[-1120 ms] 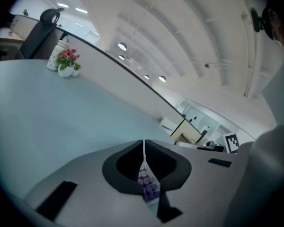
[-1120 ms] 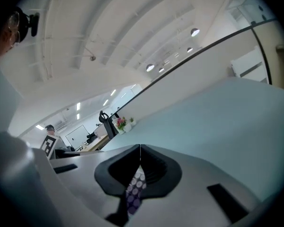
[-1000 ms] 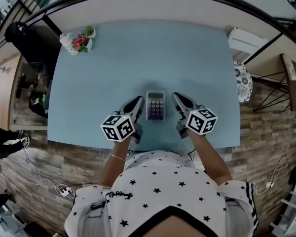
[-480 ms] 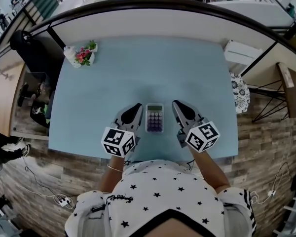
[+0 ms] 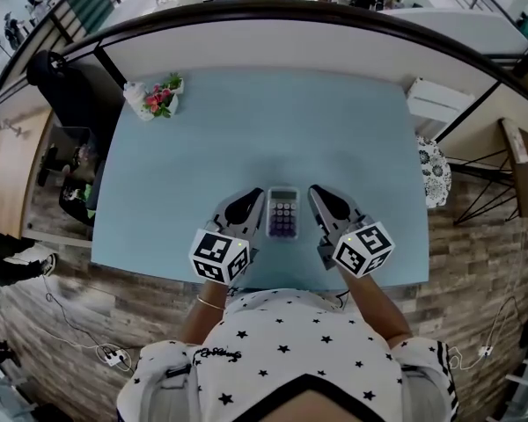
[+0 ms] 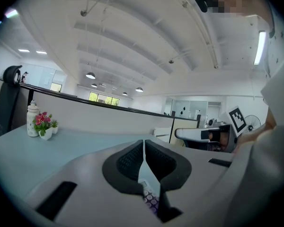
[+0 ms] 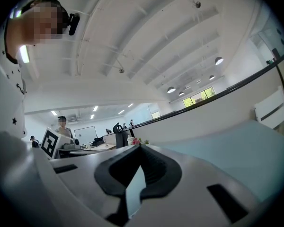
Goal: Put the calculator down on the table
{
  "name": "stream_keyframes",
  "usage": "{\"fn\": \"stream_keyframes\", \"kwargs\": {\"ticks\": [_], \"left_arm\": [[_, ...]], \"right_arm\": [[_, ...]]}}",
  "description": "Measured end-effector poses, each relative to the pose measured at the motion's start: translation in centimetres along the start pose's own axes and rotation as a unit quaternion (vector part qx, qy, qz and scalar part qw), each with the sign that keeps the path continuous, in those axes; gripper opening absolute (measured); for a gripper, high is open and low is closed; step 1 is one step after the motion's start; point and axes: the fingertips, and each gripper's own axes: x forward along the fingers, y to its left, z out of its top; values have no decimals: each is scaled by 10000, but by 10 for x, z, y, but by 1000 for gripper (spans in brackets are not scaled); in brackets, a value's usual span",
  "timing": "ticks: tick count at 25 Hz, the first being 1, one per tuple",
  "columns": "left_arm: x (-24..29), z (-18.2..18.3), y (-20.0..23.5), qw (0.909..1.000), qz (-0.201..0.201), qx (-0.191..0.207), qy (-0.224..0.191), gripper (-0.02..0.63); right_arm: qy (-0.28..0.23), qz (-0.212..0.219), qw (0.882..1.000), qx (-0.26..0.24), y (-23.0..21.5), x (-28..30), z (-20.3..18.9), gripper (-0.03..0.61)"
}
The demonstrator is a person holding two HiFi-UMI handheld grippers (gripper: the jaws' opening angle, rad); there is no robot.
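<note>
Flanking the calculator with two empty grippers

The left gripper and the right gripper are hovering at the lower centre of the head view. Each is holding its jaws pressed together with nothing between them. The calculator is lying flat, keys up, on the pale blue tabletop between the two. A small flower pot is sitting at the tabletop's upper left corner.

The table top is smooth and matt. The calculator has a pale plastic case. The left gripper and right gripper have smooth, matt grey plastic shells, and their black pads look rubbery and finely ribbed. The shirt is soft cloth. The floor looks like rough wood planks.
</note>
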Motion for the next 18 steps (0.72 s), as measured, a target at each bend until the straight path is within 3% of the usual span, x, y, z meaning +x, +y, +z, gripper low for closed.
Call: {"fn": "stream_keyframes", "kwargs": {"ticks": [18], "left_arm": [[2, 8, -3, 9999, -99, 43, -75, 38]], "right_arm": [[-27, 2, 10000, -21, 4, 1, 6, -2]]}}
